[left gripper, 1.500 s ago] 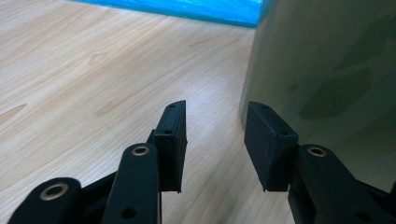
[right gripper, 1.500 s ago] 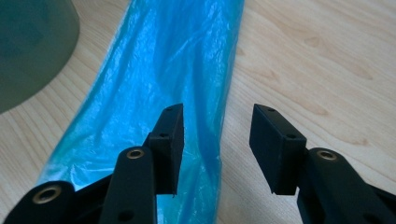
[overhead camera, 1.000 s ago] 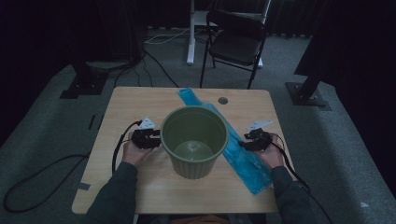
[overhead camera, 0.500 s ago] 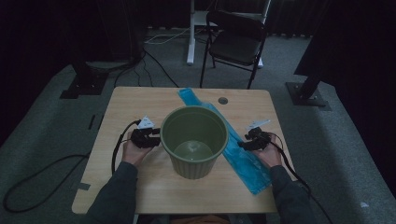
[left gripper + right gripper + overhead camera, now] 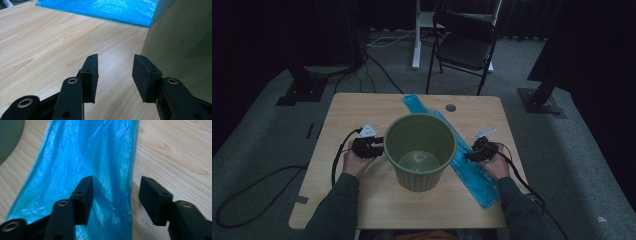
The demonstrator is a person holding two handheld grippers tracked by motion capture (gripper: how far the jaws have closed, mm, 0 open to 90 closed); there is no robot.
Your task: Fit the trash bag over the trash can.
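A green plastic bin (image 5: 419, 152) stands upright and empty in the middle of the wooden table (image 5: 362, 110). A flat folded blue plastic bag (image 5: 472, 175) lies diagonally, running from behind the bin to the front right. My left gripper (image 5: 378, 148) is low beside the bin's left wall. It is open with only bare wood between its fingers (image 5: 90, 72), and the bin wall (image 5: 180, 45) is just to its right. My right gripper (image 5: 469, 155) hovers open over the bag's (image 5: 82, 152) right edge, one finger above the plastic, the other above wood.
A round cable hole (image 5: 450, 107) sits near the table's far edge. Beyond the table on the grey carpet are a black folding chair (image 5: 464, 47), stand bases (image 5: 542, 100) and loose cables (image 5: 242, 200). Each gripper trails a cable toward the front edge.
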